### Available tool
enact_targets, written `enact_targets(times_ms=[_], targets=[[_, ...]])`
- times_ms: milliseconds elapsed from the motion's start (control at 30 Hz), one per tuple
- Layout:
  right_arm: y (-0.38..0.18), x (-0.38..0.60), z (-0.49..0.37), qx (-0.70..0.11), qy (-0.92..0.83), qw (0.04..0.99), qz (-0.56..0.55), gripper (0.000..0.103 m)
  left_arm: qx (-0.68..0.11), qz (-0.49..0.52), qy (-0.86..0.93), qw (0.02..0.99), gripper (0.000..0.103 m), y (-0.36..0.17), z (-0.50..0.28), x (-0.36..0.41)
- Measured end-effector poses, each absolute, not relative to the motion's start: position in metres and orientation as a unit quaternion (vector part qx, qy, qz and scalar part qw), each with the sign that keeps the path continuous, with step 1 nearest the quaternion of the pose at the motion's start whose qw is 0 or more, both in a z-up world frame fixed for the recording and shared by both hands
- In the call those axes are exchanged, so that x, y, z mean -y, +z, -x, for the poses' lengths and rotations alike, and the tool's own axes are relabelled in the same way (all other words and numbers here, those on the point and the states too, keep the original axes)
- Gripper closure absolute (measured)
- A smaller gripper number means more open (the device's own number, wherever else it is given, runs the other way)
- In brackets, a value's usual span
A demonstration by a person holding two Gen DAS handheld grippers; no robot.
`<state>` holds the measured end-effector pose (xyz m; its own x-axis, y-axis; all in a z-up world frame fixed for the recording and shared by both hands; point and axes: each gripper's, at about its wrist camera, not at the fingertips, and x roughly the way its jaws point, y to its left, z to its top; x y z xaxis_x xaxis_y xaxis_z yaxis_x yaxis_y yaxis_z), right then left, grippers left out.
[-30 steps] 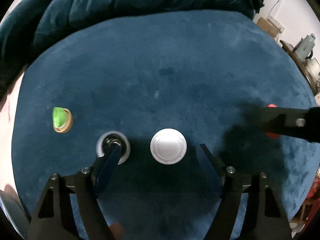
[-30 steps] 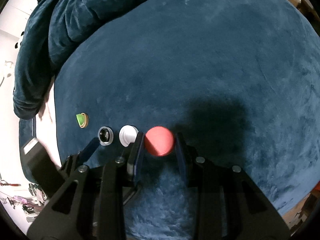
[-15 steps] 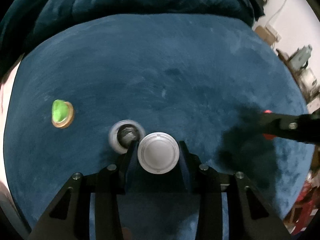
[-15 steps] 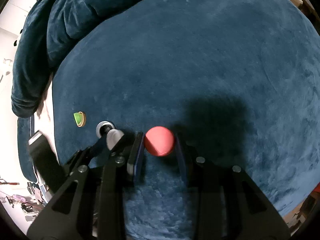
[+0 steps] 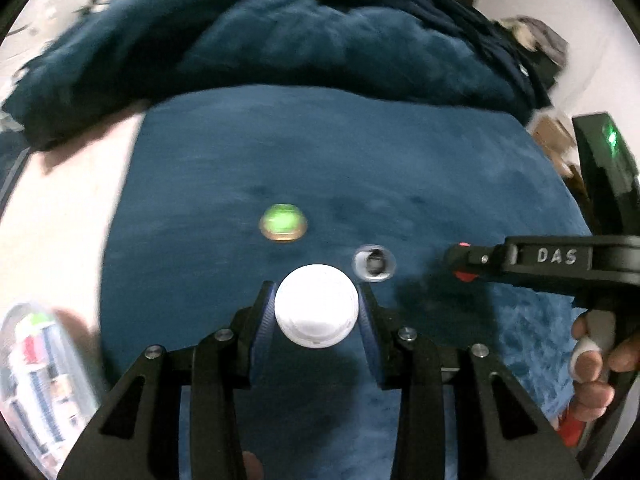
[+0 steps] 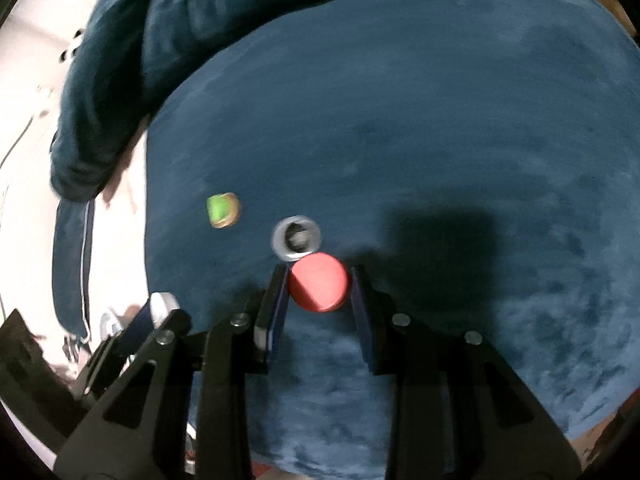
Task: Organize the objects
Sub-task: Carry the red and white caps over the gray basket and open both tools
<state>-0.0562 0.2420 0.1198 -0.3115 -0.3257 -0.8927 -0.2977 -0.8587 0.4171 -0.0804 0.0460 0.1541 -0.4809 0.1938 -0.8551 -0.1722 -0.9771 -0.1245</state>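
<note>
L gripper (image 5: pixel 316 300) now clamped on the round white plastic cap (image 5: pixel 316 311); a sec ago its jaws stood wide w/ the cap lying loose between them on the dark blue plush blanket (image 5: pixel 360 168). The jaws have just been closing, cap between them, pads pressed on both sides. Cap sits higher in the left wrist view than before & looks lifted off the blanket. R gripper (image 6: pixel 319 280) gripping the round red plastic cap (image 6: pixel 319 287), same hold as before, jaws tight on its sides.

Still on the blanket: green-topped cap w/ tan rim (image 5: pixel 283 224) and open silver-rimmed ring cap (image 5: pixel 374 263), near each other, both apart from the held caps. In the left wrist view both have shifted from left of the fingers to ahead of them. R view blurred; ring cap (image 6: pixel 296 238) just beyond the red cap. Person's hand (image 5: pixel 596 364) on R gripper's handle at the edge.
</note>
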Motion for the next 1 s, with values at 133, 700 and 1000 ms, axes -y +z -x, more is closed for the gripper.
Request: enact_targets(times_ms=[133, 700, 1000], targets=[[0.127, -0.191, 0.065, 0.233, -0.771, 0.053, -0.59, 0.071, 0.037, 0.49, 0.87, 0.04, 0.062, 0.174, 0.061, 0.013], [0.161, 0.063, 0.052, 0.106, -0.754, 0.312, -0.568, 0.071, 0.183, 0.44, 0.854, -0.208, 0.062, 0.19, -0.014, 0.26], [0.157, 0.133, 0.055, 0.079, -0.739, 0.356, -0.566, 0.07, 0.209, 0.46, 0.826, -0.249, 0.062, 0.159, -0.038, 0.315]])
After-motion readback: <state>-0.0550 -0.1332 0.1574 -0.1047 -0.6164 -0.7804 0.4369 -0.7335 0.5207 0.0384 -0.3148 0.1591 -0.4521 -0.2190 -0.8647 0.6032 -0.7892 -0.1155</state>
